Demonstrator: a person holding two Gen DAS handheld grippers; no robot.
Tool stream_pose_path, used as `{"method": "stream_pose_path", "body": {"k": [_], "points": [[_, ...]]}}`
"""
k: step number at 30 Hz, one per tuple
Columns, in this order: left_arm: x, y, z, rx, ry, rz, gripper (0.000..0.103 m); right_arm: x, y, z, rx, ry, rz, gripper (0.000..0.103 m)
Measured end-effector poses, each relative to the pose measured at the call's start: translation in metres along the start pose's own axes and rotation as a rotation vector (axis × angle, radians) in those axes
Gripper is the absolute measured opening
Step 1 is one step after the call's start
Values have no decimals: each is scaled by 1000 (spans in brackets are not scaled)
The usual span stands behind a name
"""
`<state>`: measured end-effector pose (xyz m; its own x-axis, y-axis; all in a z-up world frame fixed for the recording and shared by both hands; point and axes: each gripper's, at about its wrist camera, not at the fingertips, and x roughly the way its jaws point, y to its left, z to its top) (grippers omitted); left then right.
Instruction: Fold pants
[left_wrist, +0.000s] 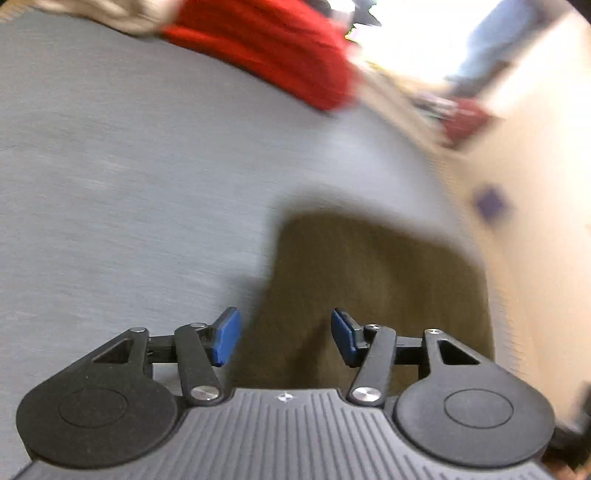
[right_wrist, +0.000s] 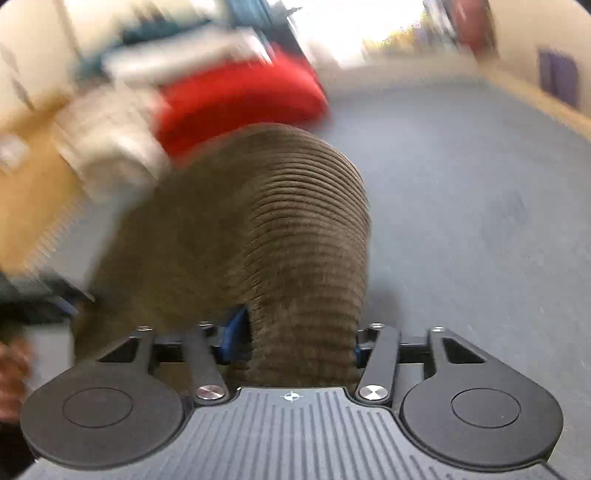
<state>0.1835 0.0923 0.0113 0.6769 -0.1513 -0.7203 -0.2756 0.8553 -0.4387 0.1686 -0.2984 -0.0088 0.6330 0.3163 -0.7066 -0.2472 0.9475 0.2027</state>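
Note:
The pants are olive-brown corduroy. In the left wrist view they (left_wrist: 373, 280) lie flat on the grey table (left_wrist: 129, 166), and my left gripper (left_wrist: 286, 336) hovers open just above their near left edge, with nothing between its blue pads. In the right wrist view a thick fold of the pants (right_wrist: 280, 229) arches up from between the fingers of my right gripper (right_wrist: 295, 339), which is shut on it. The right blue pad is hidden by the cloth. Both views are motion-blurred.
A red garment (left_wrist: 273, 48) lies at the far side of the table, also in the right wrist view (right_wrist: 236, 96). A pale cloth (right_wrist: 107, 147) sits beside it. The grey table top (right_wrist: 461, 184) stretches to the right. A beige wall (left_wrist: 535, 184) stands on the right.

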Motion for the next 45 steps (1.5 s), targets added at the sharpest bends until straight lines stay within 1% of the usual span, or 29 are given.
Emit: {"method": "stream_pose_path", "body": {"k": [1, 2, 3, 4, 5, 7, 9, 12, 13, 14, 15, 16, 17, 18, 20, 22, 27, 29, 32, 35, 37, 38, 39, 40, 41, 42, 43, 44, 45], "points": [[-1, 2, 1, -20, -9, 20, 59, 8, -6, -2, 14, 30, -71, 51], [-4, 5, 1, -47, -16, -4, 57, 9, -12, -6, 23, 12, -124, 51], [-7, 4, 0, -54, -18, -39, 57, 5, -18, -9, 38, -13, -146, 51], [-9, -1, -2, -34, -14, -76, 57, 1, -22, -10, 66, -28, -136, 51], [-16, 0, -5, 0, -6, -100, 57, -5, -24, -10, 88, -50, -97, 51], [-15, -17, -10, 88, 27, -143, 57, -11, -23, -14, 59, -66, -51, 51], [-14, -30, -21, 170, 66, -175, 54, -13, -23, -22, 0, -49, -36, 51], [-8, -46, -39, 288, 112, -187, 49, -7, -24, -27, -28, -13, -23, 51], [0, -49, -47, 316, 135, -182, 47, -4, -22, -28, -31, -2, -27, 50], [7, -51, -54, 347, 171, -152, 46, -3, -22, -33, -38, 17, -38, 50], [20, -53, -61, 369, 214, -98, 46, 1, -24, -36, -50, 54, -62, 49], [32, -53, -67, 380, 262, -27, 44, 7, -27, -41, -62, 113, -87, 49], [42, -51, -74, 371, 301, 37, 39, 14, -32, -46, -63, 164, -101, 49], [45, -51, -76, 350, 303, 63, 38, 17, -36, -47, -43, 178, -100, 50], [44, -57, -72, 320, 253, 52, 39, 14, -41, -39, -6, 160, -83, 49], [30, -64, -69, 324, 163, 52, 39, 4, -41, -37, -15, 93, -104, 48], [12, -82, -61, 365, -61, 61, 40, -24, -26, -20, -85, -157, -117, 48], [8, -92, -60, 397, -133, 59, 40, -24, -19, -12, -127, -224, -136, 48], [4, -99, -64, 431, -213, 32, 40, -14, -10, 5, -156, -280, -176, 48], [23, -106, -67, 432, -221, 25, 40, 10, -1, 21, -187, -308, -210, 48], [37, -101, -68, 464, -208, 53, 40, 34, 2, 31, -217, -301, -248, 48], [46, -101, -66, 482, -179, 75, 40, 45, 3, 30, -228, -285, -269, 48], [55, -100, -64, 487, -153, 75, 40, 60, 3, 35, -239, -252, -303, 48], [66, -98, -63, 497, -115, 82, 40, 78, 0, 38, -244, -193, -343, 46], [75, -97, -63, 513, -84, 94, 40, 92, -2, 39, -239, -135, -368, 40], [82, -96, -63, 524, -68, 99, 40, 108, -10, 39, -222, -79, -379, 28], [86, -97, -63, 525, -65, 94, 40, 118, -15, 39, -209, -49, -387, 21], [90, -97, -63, 523, -63, 90, 41, 128, -20, 40, -198, -20, -399, 19], [93, -96, -63, 522, -57, 91, 42, 135, -23, 41, -185, -11, -396, 10]]}}
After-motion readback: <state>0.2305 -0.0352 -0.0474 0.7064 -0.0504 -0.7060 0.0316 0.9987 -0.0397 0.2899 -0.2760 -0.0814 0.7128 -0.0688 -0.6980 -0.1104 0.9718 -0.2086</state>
